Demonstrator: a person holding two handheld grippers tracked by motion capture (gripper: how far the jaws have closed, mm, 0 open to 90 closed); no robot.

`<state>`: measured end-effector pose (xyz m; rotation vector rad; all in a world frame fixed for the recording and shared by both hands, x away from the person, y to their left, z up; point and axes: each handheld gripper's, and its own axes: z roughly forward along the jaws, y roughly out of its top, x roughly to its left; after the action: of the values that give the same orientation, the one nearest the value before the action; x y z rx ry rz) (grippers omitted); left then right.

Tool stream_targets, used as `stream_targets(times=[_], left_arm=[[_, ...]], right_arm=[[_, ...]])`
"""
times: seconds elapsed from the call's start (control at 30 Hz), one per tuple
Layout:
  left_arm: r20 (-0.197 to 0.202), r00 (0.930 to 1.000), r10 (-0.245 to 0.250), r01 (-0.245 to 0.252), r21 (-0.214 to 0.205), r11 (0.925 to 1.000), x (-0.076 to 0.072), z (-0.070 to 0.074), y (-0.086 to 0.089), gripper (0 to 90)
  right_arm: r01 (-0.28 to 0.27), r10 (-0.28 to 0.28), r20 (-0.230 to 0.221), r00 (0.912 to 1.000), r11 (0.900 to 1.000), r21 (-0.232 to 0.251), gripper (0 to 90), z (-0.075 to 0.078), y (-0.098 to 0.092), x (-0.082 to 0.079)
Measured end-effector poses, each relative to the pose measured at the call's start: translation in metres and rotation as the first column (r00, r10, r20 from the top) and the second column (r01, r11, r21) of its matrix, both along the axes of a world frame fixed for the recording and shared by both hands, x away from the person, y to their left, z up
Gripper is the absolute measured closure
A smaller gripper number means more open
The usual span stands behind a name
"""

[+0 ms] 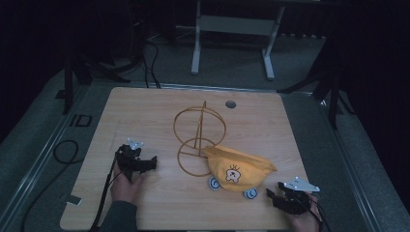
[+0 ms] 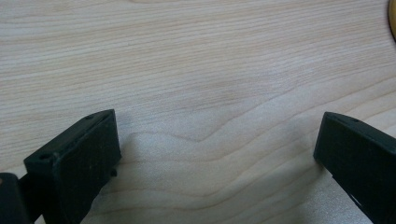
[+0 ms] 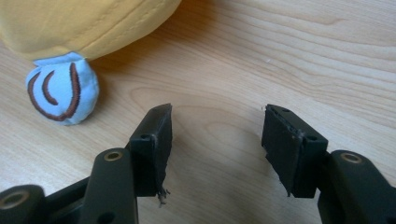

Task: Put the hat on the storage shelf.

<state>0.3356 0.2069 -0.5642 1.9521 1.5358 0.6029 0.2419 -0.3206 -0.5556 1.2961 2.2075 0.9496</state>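
Note:
A yellow cloth hat (image 1: 239,168) with a small printed cartoon figure lies on the wooden table (image 1: 145,111), with two pale blue round tabs (image 1: 250,194) at its near edge. Its left end rests against a gold wire stand (image 1: 199,137) made of two hoops on a post. My right gripper (image 1: 272,192) sits at the front right, just right of the hat, open over bare wood. In the right gripper view (image 3: 215,127) a blue tab (image 3: 60,88) and the hat's edge (image 3: 84,23) lie ahead to the left. My left gripper (image 1: 153,162) rests at the front left, open (image 2: 219,135), with only wood between its jaws.
A round cable hole (image 1: 230,104) sits near the table's far edge. Black cables (image 1: 63,152) lie on the grey floor to the left. A white desk frame (image 1: 232,34) stands beyond the table. Bare wood stretches between the two grippers and along the far left.

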Motion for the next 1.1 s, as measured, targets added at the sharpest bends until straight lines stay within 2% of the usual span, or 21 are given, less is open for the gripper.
stream_targets(times=[0.17, 0.4, 0.47, 0.57, 0.63, 0.67, 0.73, 0.93, 1.1], left_arm=[[0.0, 1.0, 0.0, 0.0, -0.001, 1.0, 0.0, 0.0, 0.0, 0.4], [0.0, 1.0, 0.0, 0.0, 0.0, 1.0, 0.0, 0.0, 0.0, 0.4], [0.0, 1.0, 0.0, 0.0, -0.001, 1.0, 0.0, 0.0, 0.0, 0.4], [0.0, 1.0, 0.0, 0.0, 0.0, 1.0, 0.0, 0.0, 0.0, 0.4], [0.0, 1.0, 0.0, 0.0, -0.001, 1.0, 0.0, 0.0, 0.0, 0.4], [0.0, 1.0, 0.0, 0.0, -0.001, 1.0, 0.0, 0.0, 0.0, 0.4], [0.0, 1.0, 0.0, 0.0, 0.0, 1.0, 0.0, 0.0, 0.0, 0.4], [0.0, 1.0, 0.0, 0.0, 0.0, 1.0, 0.0, 0.0, 0.0, 0.4], [0.0, 1.0, 0.0, 0.0, 0.0, 1.0, 0.0, 0.0, 0.0, 0.4]], right_arm=[[-0.016, 0.016, -0.005, 0.9999, 0.9999, -0.001, 43.3, 0.0, 0.002, -0.002], [-0.087, 0.087, -0.006, 0.9962, 0.9962, -0.005, 45.2, 0.001, 0.011, -0.007], [-0.113, 0.113, 0.002, 0.9936, 0.9934, 0.021, 45.2, 0.004, 0.015, -0.008], [-0.124, 0.124, 0.009, 0.9923, 0.9912, 0.045, 45.1, 0.006, 0.017, -0.01], [-0.155, 0.155, 0.013, 0.9879, 0.9843, 0.084, 45.1, 0.007, 0.02, -0.011], [-0.155, 0.155, 0.013, 0.9879, 0.9843, 0.084, 45.1, 0.007, 0.02, -0.011], [-0.182, 0.182, 0.011, 0.9832, 0.9769, 0.112, 44.8, 0.008, 0.025, -0.01], [-0.206, 0.206, 0.011, 0.9784, 0.9695, 0.132, 44.8, 0.009, 0.032, -0.007], [-0.226, 0.229, -0.007, 0.9733, 0.9636, 0.142, 45.3, 0.006, 0.037, -0.004]])
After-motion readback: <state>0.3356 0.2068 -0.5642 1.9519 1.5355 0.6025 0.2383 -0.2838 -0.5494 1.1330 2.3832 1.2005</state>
